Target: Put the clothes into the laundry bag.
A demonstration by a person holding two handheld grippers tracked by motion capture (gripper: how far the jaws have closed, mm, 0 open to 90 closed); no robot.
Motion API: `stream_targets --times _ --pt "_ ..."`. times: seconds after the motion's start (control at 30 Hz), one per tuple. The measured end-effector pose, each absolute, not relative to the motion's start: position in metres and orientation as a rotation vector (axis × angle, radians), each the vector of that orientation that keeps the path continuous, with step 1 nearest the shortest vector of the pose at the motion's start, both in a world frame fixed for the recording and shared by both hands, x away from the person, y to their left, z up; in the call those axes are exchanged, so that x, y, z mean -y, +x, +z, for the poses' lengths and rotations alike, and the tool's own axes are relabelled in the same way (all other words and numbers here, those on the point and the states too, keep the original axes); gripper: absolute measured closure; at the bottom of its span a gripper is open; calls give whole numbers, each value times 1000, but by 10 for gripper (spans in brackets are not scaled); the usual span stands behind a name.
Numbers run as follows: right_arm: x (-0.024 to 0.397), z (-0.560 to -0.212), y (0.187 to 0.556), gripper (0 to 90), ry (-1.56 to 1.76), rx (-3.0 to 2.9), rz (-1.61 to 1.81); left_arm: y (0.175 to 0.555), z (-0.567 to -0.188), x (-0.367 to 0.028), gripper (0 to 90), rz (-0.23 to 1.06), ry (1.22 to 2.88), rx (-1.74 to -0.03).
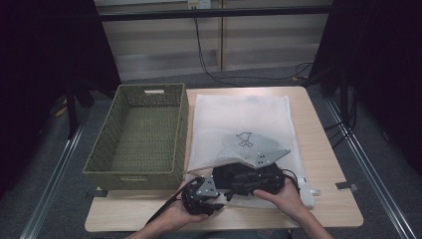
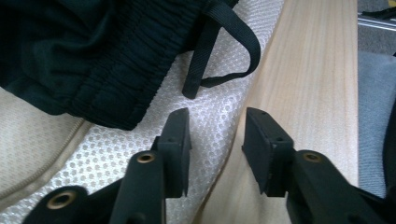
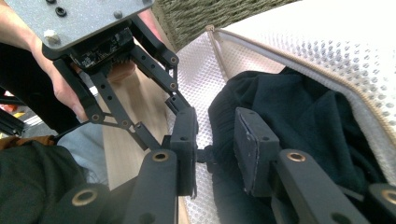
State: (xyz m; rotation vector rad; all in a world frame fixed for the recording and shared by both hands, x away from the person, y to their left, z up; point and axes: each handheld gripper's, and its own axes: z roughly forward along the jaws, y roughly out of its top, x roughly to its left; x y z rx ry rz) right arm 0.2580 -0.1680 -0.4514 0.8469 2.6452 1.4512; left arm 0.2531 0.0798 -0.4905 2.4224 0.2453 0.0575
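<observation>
A white mesh laundry bag lies on the table with its zipped mouth toward the person. A black garment sits half inside that mouth, its ribbed waistband and drawstring lying on the mesh. A grey printed garment shows through the bag. My left gripper is open, one jaw over the bag's mesh edge and the other over bare wood. My right gripper is open too, its jaws at the edge of the black garment. The left gripper is close in front of it.
A green woven basket stands at the table's left, right beside the bag, with nothing visible inside. The wooden tabletop shows to the right of the bag and along the front edge. Cables run across the floor behind the table.
</observation>
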Motion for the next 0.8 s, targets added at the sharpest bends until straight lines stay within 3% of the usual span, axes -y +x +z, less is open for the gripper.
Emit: stream_targets --times 0.27,0.8 --pt "166 -458 258 659 866 -2672 1438 257 -490 -76 853 88 2423 -279" --pt "163 -471 255 687 856 -2756 1299 264 -488 -76 882 33 2446 -288"
